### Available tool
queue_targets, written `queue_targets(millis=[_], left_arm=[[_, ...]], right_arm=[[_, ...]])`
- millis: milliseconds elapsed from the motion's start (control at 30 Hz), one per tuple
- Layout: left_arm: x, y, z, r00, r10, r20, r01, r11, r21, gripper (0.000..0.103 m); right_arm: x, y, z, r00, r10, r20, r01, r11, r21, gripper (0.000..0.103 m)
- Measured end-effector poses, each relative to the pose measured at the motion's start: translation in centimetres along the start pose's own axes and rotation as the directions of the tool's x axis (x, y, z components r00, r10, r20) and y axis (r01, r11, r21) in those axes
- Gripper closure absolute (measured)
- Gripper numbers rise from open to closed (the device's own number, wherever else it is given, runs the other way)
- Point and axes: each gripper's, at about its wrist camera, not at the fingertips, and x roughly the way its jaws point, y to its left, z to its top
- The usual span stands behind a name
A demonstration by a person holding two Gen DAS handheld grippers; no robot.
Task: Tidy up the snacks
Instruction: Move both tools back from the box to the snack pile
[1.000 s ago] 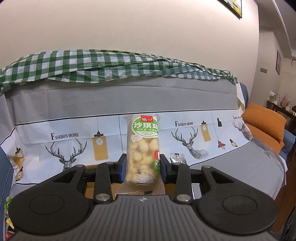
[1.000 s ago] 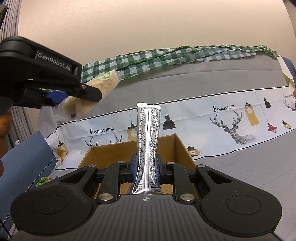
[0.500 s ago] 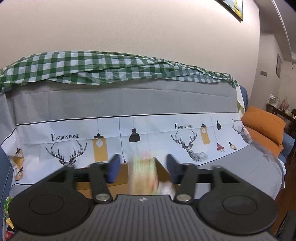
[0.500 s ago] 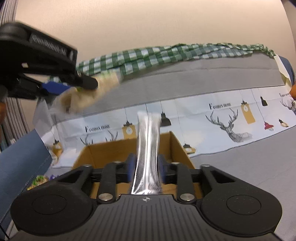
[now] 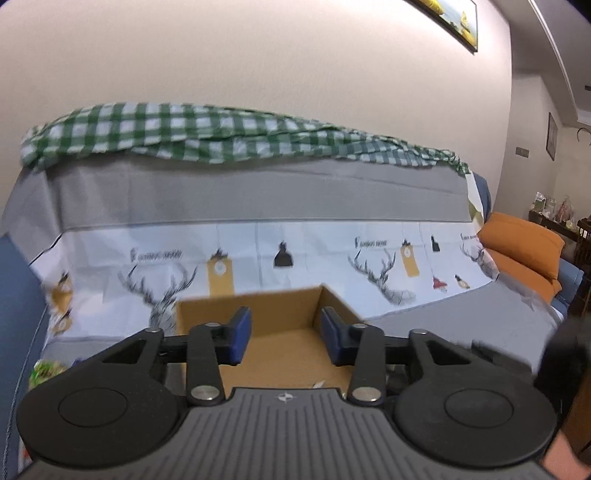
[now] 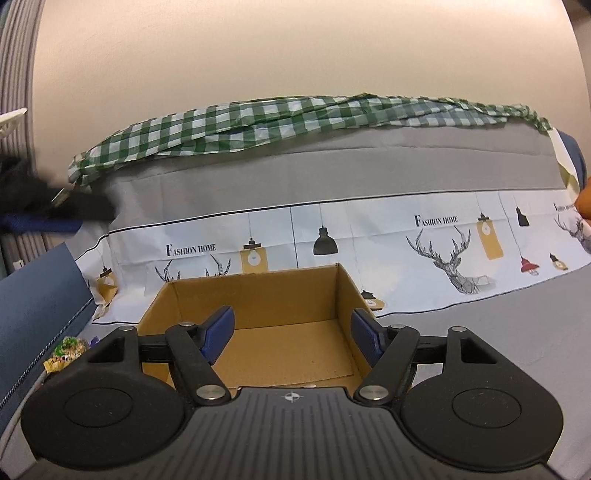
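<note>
Green checked cloth [image 5: 229, 133] over grey deer-print sofa cover [image 6: 369, 177], orange cushion [image 5: 524, 240], framed picture [image 5: 456, 18]

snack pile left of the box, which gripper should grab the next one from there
Probably the left. Both the left gripper and the right gripper are open and empty over the cardboard box. The remaining snacks lie off the box's left side, and the left gripper is on that side.

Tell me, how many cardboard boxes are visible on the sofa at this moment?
1. The open cardboard box stands on the covered sofa seat, directly ahead of both open grippers, left gripper and right gripper. Both views show the same box; others may be out of view.
</note>
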Motion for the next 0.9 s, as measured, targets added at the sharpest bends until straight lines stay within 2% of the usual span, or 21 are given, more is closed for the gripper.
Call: queue_targets(millis=[33, 100, 233, 333, 400, 467, 500, 567, 633, 667, 733, 800, 867, 900], left_arm=[[-0.9, 0.8, -0.6, 1.000, 0.010, -0.003, -0.010, 1.000, -0.005, 0.061], [-2.0, 2.1, -1.4, 0.999, 0.030, -0.017, -0.031, 1.000, -0.008, 0.070], [-4.7, 5.3, -2.8, 0.996, 0.086, -0.006, -0.086, 0.996, 0.026, 0.073], [-6.2, 7.1, -4.5, 0.995, 0.097, 0.025, -0.100, 0.985, 0.139, 0.073], [-6.6, 8.6, -6.3, 0.992, 0.124, 0.018, -0.125, 0.960, 0.249, 0.073], [-7.0, 10.1, -7.7, 0.989, 0.151, 0.004, -0.145, 0.943, 0.301, 0.073], [-7.2, 11.0, -8.5, 0.989, 0.144, -0.025, -0.130, 0.947, 0.293, 0.073], [-7.6, 12.6, -9.6, 0.985, 0.167, -0.033, -0.152, 0.953, 0.261, 0.073], [-7.7, 14.0, -9.9, 0.982, 0.178, -0.062, -0.164, 0.970, 0.181, 0.073], [-8.3, 14.4, -9.6, 0.980, 0.196, -0.030, -0.190, 0.972, 0.140, 0.073], [-9.1, 15.3, -9.5, 0.979, 0.203, 0.010, -0.204, 0.976, 0.076, 0.073], [-9.6, 15.6, -9.8, 0.975, 0.219, 0.038, -0.221, 0.973, 0.064, 0.073], [-9.7, 16.1, -10.3, 0.975, 0.216, 0.052, -0.219, 0.974, 0.050, 0.073], [-9.5, 16.3, -10.5, 0.975, 0.219, 0.047, -0.221, 0.974, 0.044, 0.073]], right_arm=[[-0.1, 0.2, 0.0, 1.000, 0.004, 0.001, -0.004, 1.000, -0.005, 0.032], [-0.2, 0.5, 0.0, 1.000, 0.012, 0.003, -0.012, 1.000, -0.008, 0.032], [-0.7, 1.2, 0.0, 0.999, 0.044, 0.009, -0.044, 0.999, -0.001, 0.032], [-1.0, 2.0, 0.0, 0.998, 0.062, 0.013, -0.062, 0.998, 0.005, 0.032], [-1.4, 2.7, 0.0, 0.997, 0.070, 0.018, -0.070, 0.998, 0.005, 0.032], [-1.9, 3.4, 0.0, 0.997, 0.077, 0.030, -0.077, 0.997, -0.002, 0.032], [-2.2, 3.7, 0.0, 0.996, 0.081, 0.036, -0.081, 0.997, -0.004, 0.032], [-2.6, 4.2, -0.1, 0.995, 0.087, 0.039, -0.087, 0.996, -0.003, 0.032], [-3.1, 4.7, -0.1, 0.994, 0.100, 0.039, -0.100, 0.995, 0.008, 0.032], [-3.2, 4.9, -0.2, 0.994, 0.106, 0.041, -0.107, 0.994, 0.014, 0.032], [-3.5, 5.3, -0.2, 0.991, 0.129, 0.041, -0.130, 0.991, 0.027, 0.039], [-3.7, 5.9, -0.3, 0.986, 0.158, 0.044, -0.159, 0.987, 0.025, 0.053], [-3.8, 6.5, -0.4, 0.982, 0.185, 0.038, -0.186, 0.983, 0.014, 0.062], [-3.7, 6.8, -0.5, 0.981, 0.193, 0.029, -0.193, 0.981, 0.011, 0.063]])
